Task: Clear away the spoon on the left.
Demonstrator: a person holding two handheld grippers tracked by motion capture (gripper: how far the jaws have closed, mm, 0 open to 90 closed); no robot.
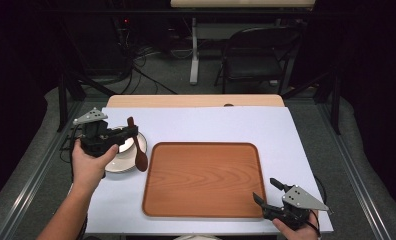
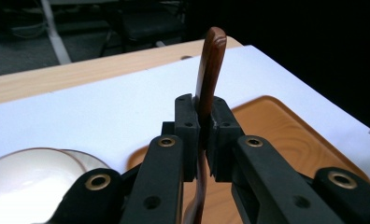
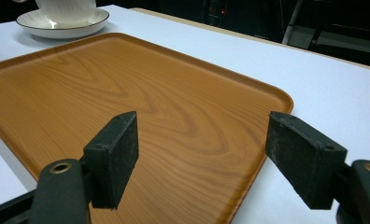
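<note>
While my left fingers (image 2: 201,135) pinched the wooden spoon (image 1: 137,145) above the saucer (image 1: 117,165), mid-carry, my right (image 1: 266,191) waited agape (idle); setting it onto the tray (image 1: 201,210) seemed next.

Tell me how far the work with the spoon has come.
Done: the left tool has gripped the spoon by its handle, beside the plate. In hand: the spoon is off the table. Left: probably setting it on the tray, which is bare; the right tool waits open at its corner.
</note>
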